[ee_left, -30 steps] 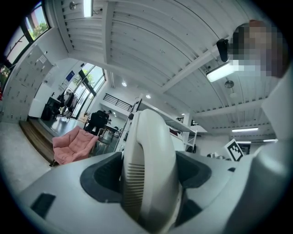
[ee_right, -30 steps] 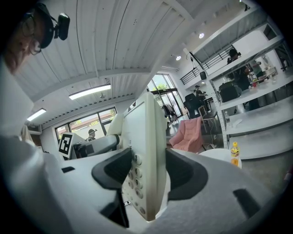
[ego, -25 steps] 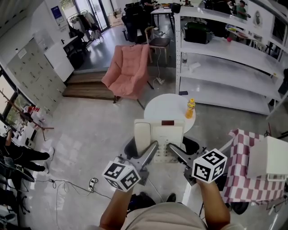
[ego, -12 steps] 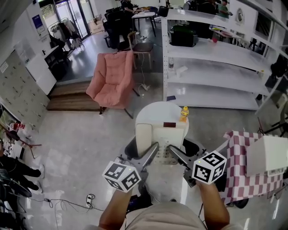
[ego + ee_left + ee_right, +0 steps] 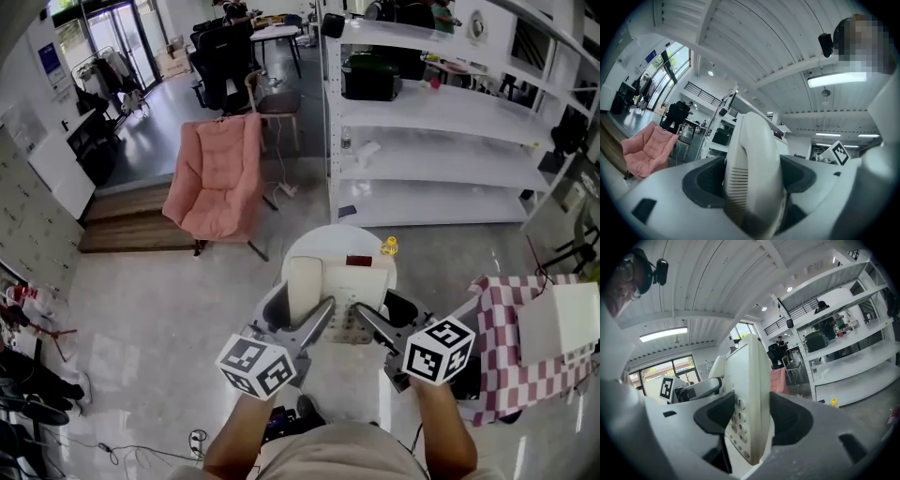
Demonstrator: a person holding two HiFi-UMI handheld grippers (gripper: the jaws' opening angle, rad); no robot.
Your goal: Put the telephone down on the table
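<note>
A white telephone (image 5: 343, 286), handset on its left and keypad on its right, hangs in the air over a small round white table (image 5: 309, 246). My left gripper (image 5: 323, 306) is shut on the handset side (image 5: 754, 173), which fills the space between its jaws. On the keypad side (image 5: 749, 394), my right gripper (image 5: 362, 312) is shut on the body's edge, with the number keys showing at the left jaw. The phone hides much of the tabletop in the head view.
A yellow bottle (image 5: 388, 247) stands at the table's right edge. A pink armchair (image 5: 217, 173) is at the far left and white shelving (image 5: 441, 122) at the far right. To the right, a checked cloth (image 5: 506, 352) carries a white box (image 5: 560, 323).
The view has moved forward: the round table and yellow bottle now lie closer under the telephone, and the armchair has slid left. Both grippers keep their hold.
</note>
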